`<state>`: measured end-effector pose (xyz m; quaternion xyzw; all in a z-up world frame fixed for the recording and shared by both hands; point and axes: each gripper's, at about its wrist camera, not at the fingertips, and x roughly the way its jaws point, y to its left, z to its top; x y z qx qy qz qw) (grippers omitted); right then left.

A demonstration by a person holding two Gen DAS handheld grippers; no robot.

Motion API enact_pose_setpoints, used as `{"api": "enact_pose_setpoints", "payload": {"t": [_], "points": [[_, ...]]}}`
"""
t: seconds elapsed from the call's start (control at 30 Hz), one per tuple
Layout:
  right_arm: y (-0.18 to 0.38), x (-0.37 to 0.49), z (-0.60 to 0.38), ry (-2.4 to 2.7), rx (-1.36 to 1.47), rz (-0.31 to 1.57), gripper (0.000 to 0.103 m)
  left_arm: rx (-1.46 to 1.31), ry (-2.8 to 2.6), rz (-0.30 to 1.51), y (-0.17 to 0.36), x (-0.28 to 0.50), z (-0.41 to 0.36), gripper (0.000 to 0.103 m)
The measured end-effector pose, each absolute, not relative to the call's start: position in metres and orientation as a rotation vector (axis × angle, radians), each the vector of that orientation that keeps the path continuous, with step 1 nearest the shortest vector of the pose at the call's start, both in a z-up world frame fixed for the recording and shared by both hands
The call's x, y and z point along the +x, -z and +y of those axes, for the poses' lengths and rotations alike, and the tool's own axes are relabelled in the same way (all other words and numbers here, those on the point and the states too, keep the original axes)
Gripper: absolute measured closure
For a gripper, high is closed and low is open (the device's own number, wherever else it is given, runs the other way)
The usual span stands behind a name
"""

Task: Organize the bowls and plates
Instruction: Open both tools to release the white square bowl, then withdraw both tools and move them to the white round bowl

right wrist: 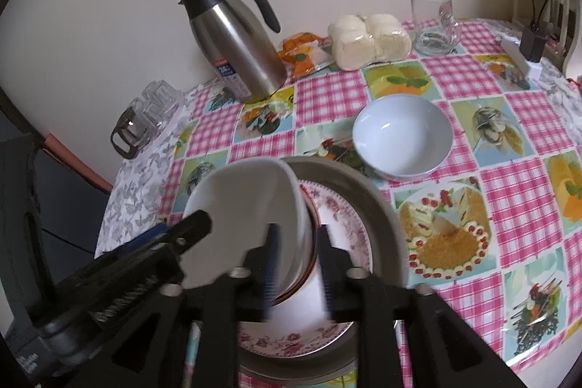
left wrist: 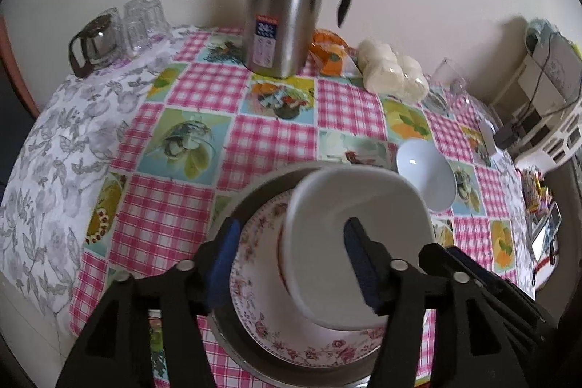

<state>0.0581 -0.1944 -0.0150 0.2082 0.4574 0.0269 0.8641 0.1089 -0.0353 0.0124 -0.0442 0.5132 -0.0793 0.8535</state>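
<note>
A white square bowl (left wrist: 327,206) (right wrist: 247,206) rests tilted on a red-rimmed dish (right wrist: 305,279). Under it lie a floral plate (left wrist: 291,337) (right wrist: 287,340) and, beneath that, a grey metal plate (left wrist: 262,191) (right wrist: 378,206). My left gripper (left wrist: 293,257) is open and straddles the bowl's left wall, one finger outside and one inside, with the outer pad clear of the wall. My right gripper (right wrist: 298,264) is open around the bowl's right wall, and a gap shows on both sides. A pale round bowl (left wrist: 425,173) (right wrist: 402,137) stands alone to the right.
On the checked tablecloth at the back stand a steel thermos jug (left wrist: 283,2) (right wrist: 236,42), a glass pot (left wrist: 94,42) with upturned glasses, an orange packet (right wrist: 302,53), bagged white buns (right wrist: 367,39) and a glass mug (right wrist: 434,24). A white basket (left wrist: 556,130) stands beyond the table's right edge.
</note>
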Motion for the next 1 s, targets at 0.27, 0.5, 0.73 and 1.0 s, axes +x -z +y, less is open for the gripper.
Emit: {"api": "enact_pose_setpoints", "payload": {"t": [0.27,0.5,0.73,1.0], "points": [[0.009,0.058,-0.195,-0.043,0.391,0.915,0.03,-0.111,0.069,1.042,-0.016,0.112,-0.016,0.021],[0.004,0.057,-0.196,-0.045,0.377,0.872,0.005,-0.126,0.027,1.002,-0.019,0.113,-0.008,0.017],[0.0,0.055,-0.199,-0.056,0.374,0.839,0.0,-0.166,0.012,0.981,-0.021,0.113,-0.003,0.014],[-0.003,0.052,-0.207,-0.063,0.379,0.827,0.0,-0.197,0.027,0.951,-0.022,0.111,-0.007,0.0]]}}
